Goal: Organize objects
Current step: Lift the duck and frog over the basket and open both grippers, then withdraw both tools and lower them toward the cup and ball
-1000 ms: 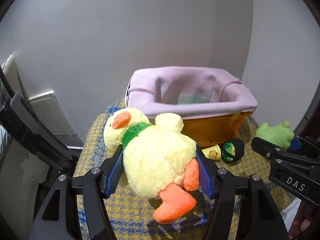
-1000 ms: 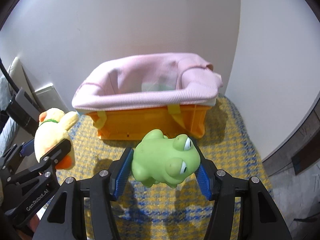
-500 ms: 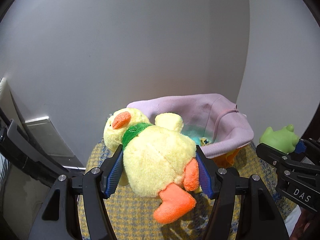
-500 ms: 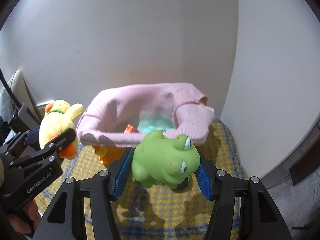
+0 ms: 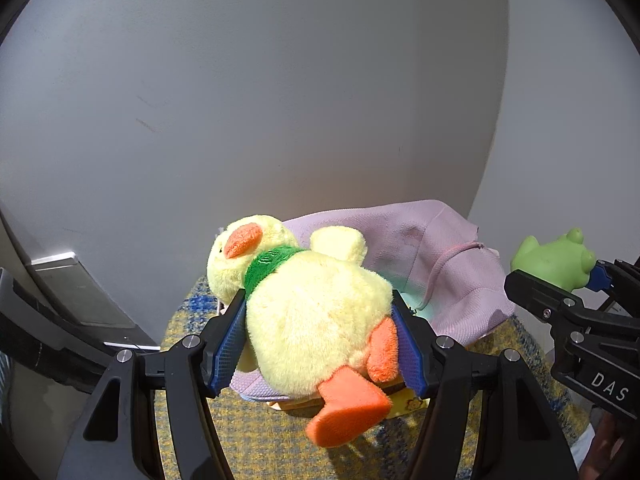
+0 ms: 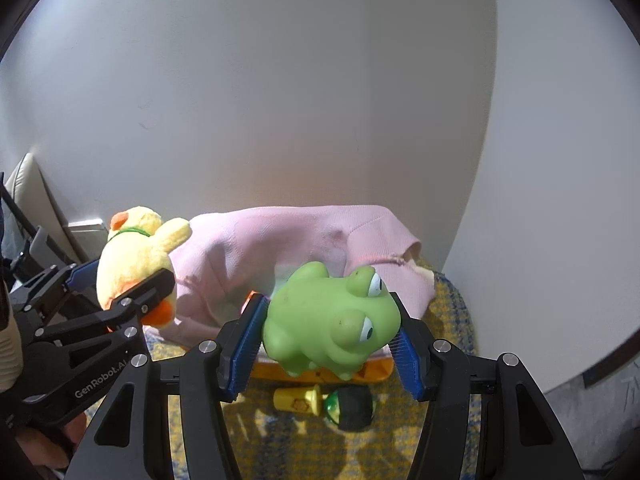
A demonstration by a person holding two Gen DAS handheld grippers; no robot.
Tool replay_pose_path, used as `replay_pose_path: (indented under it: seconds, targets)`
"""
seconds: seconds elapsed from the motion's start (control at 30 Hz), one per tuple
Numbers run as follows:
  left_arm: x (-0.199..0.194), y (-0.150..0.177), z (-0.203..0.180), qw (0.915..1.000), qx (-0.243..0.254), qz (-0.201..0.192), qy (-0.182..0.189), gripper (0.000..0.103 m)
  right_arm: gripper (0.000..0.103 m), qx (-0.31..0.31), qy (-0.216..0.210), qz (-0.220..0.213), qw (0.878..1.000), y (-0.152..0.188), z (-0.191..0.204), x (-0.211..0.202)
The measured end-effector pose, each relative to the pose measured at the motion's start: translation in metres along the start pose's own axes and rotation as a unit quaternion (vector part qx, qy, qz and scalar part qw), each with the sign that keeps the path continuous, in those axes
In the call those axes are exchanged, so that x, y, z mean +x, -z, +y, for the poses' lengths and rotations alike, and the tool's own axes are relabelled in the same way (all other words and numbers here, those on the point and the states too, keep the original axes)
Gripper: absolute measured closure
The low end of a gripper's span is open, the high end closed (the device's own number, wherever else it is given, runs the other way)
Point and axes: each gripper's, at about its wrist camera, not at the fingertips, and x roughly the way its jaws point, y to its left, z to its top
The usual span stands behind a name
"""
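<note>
two toys held over the basket

the left tool [image 5: 320,344] was closed on a yellow plush duck [image 5: 316,320], with both blue pads pressed into its soft body. the duck lay tilted, its head with the orange beak pointed to the far left, its orange feet hanging near the camera. it had a green band around the neck. in the right wrist view the same duck [image 6: 136,264] appeared at the left, at the left edge of the basket.

the right tool [image 6: 326,340] was closed on a green rubber frog [image 6: 332,320], gripped by its sides between the blue pads. the frog's eyes looked to the right. in the left wrist view the frog [image 5: 556,258] showed at the far right, beside the basket.

the basket [image 6: 280,248] stood just behind and below both toys. it was orange with a pink cloth lining [image 5: 440,256] folded over its rim. something pale green-blue showed inside, but i could not tell what it was.

the basket stood on a yellow and blue woven mat [image 6: 452,312]. on the mat, near the front of the basket, lay a small yellow toy [image 6: 298,400] and just right of it a dark round toy with a green part [image 6: 352,406], the two touching or almost touching. a plain pale wall [image 5: 280,100] was behind everything.
</note>
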Motion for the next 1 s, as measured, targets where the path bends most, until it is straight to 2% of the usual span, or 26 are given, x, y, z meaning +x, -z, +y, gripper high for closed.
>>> replay_pose_path:
  seconds: [0.43,0.57,0.6,0.63,0.67,0.7,0.73,1.0]
  targets:
    - [0.044,-0.017,-0.003,0.9991,0.005,0.039,0.013,0.037,0.045,-0.015,-0.001,0.016,1.0,-0.029,0.017,0.038]
    - [0.051,-0.019,-0.001,0.9989,-0.003,0.045,0.01,0.03,0.044,-0.013,-0.003,0.018,1.0,-0.03,0.018,0.043]
    - [0.05,-0.019,0.0,0.9991,-0.005,0.042,0.006,0.022,0.037,-0.012,0.0,0.016,1.0,-0.031,0.018,0.044]
    - [0.049,-0.019,0.0,0.9993,-0.006,0.038,0.001,0.014,0.022,-0.012,0.006,0.013,1.0,-0.031,0.018,0.043]
    - [0.046,-0.019,0.0,0.9995,-0.005,0.03,-0.008,0.005,0.015,-0.01,0.011,0.008,1.0,-0.033,0.016,0.042]
    - [0.042,-0.019,0.001,0.9996,-0.005,0.022,-0.015,0.002,0.008,0.004,0.034,-0.008,0.999,-0.033,0.015,0.039]
    - [0.04,-0.019,0.001,0.9997,-0.004,0.018,-0.019,0.001,0.008,0.021,0.061,-0.025,0.998,-0.032,0.015,0.037]
    - [0.037,-0.023,0.001,0.9989,-0.002,0.015,-0.043,0.0,0.008,0.034,0.069,-0.032,0.997,-0.024,0.01,0.03]
